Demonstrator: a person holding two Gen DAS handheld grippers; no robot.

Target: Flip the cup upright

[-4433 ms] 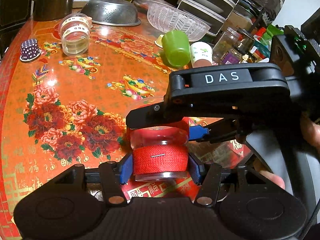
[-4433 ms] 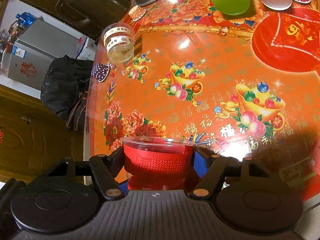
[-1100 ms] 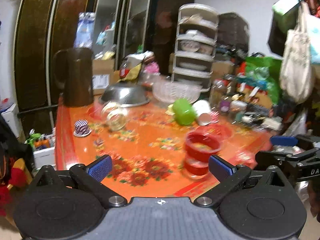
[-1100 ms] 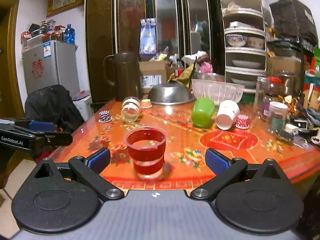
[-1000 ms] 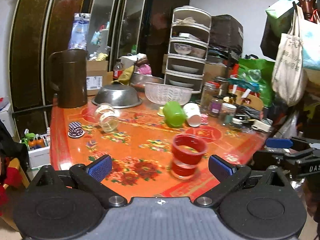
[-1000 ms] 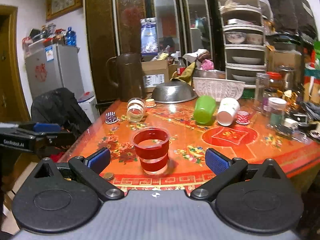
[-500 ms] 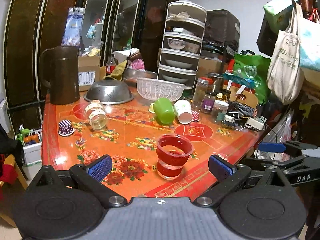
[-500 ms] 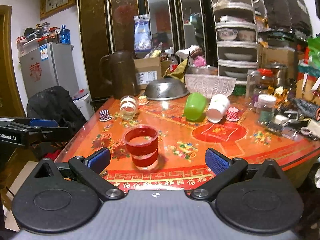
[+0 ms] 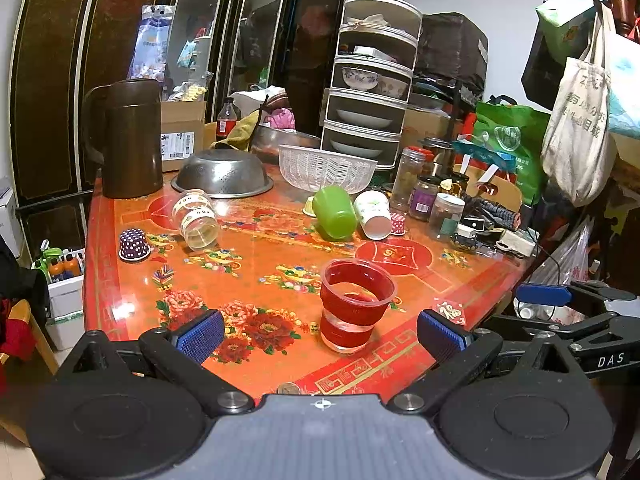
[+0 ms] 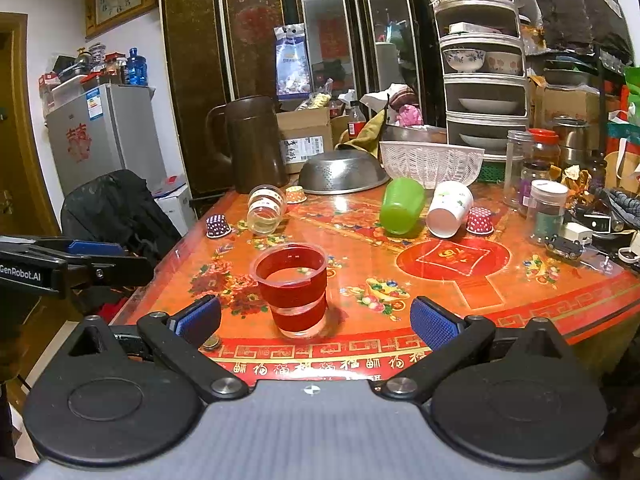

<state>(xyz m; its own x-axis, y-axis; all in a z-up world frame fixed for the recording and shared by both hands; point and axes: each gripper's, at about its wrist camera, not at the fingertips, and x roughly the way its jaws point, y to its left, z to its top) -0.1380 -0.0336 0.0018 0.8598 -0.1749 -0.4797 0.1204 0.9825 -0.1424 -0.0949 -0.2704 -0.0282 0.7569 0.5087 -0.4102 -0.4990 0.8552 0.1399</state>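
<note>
Cup: clear plastic cup with a red band [image 9: 357,306] [image 10: 294,290], standing upright with its mouth up, near the front edge of the red floral table [image 9: 256,256] [image 10: 460,300].
Left gripper: left gripper [image 9: 320,330] spread wide, blue pads on either side of the cup and well apart from it; holds nothing.
Right gripper: right gripper [image 10: 316,320] spread wide too, cup in the gap between its fingers but untouched; holds nothing.
Behind the cup: green cup [image 9: 335,212] [image 10: 401,205] and white paper cup [image 9: 374,214] [image 10: 449,209] lying on their sides, touching each other.
Back left of the cup: glass jar [image 9: 195,219] [image 10: 266,209] lying on its side, a purple dotted cupcake liner [image 9: 134,244] [image 10: 217,225] near it.
Far side of the table: upturned steel colander [image 9: 223,179] [image 10: 343,177], white plastic basket [image 9: 326,168] [image 10: 431,163], brown pitcher [image 9: 128,138] [image 10: 250,144].
By the cup, at the table's front edge: a coin [image 9: 289,389] [image 10: 211,343].
</note>
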